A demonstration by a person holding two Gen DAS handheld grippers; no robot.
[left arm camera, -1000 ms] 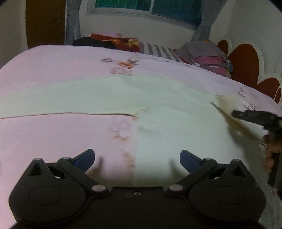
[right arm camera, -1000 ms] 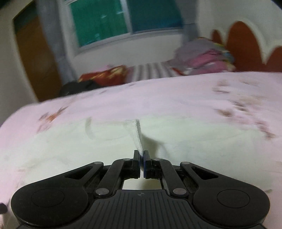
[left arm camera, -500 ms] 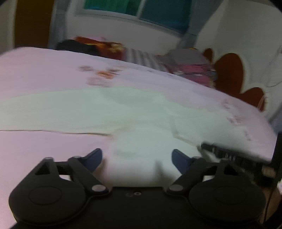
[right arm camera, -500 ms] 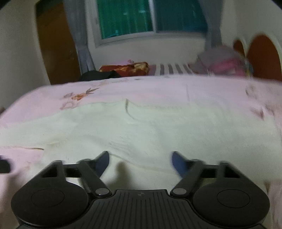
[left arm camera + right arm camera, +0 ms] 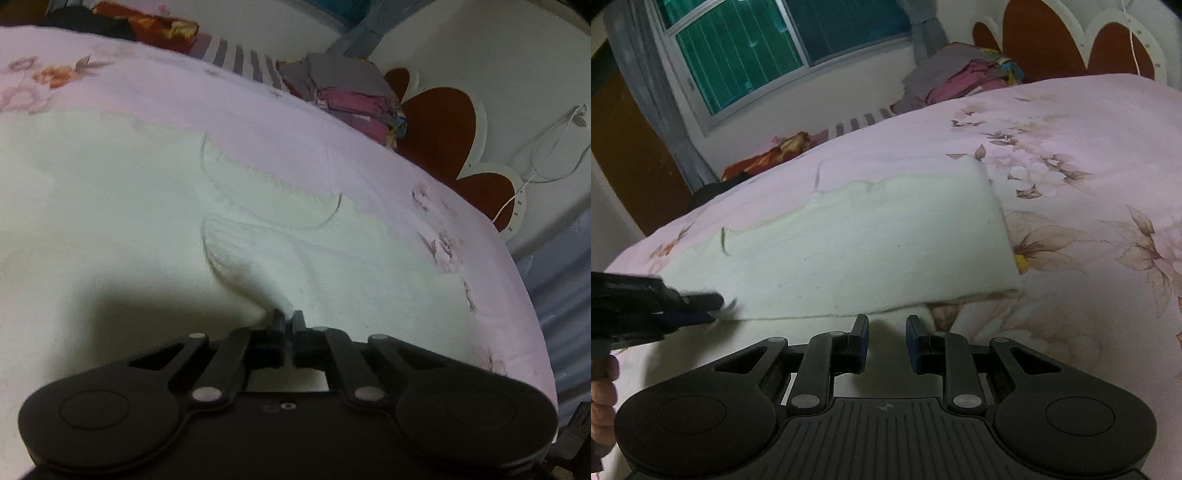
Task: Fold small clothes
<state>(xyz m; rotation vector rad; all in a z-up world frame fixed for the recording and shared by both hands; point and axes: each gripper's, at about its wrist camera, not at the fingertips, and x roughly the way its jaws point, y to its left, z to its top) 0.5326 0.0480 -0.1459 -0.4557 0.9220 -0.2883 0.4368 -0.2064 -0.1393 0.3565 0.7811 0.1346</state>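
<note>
A pale cream garment (image 5: pixel 147 221) lies spread on the pink floral bedspread (image 5: pixel 258 122). My left gripper (image 5: pixel 290 319) is shut on a pinched fold of the garment's near edge. In the right wrist view the garment (image 5: pixel 868 240) lies folded over, and the left gripper (image 5: pixel 705 308) pinches its near left edge. My right gripper (image 5: pixel 886 332) hovers just before the near edge, its jaws partly open with nothing between them.
A pile of grey and pink clothes (image 5: pixel 347 92) sits at the bed's far side by the red and white headboard (image 5: pixel 443 122). A red patterned cloth (image 5: pixel 775 155) lies under the window (image 5: pixel 768 48). The bed's edge drops off at the right (image 5: pixel 532 332).
My left gripper has closed on the garment's edge. My right gripper let go of the fabric, opened wide, then narrowed again and swung right along the folded edge.
</note>
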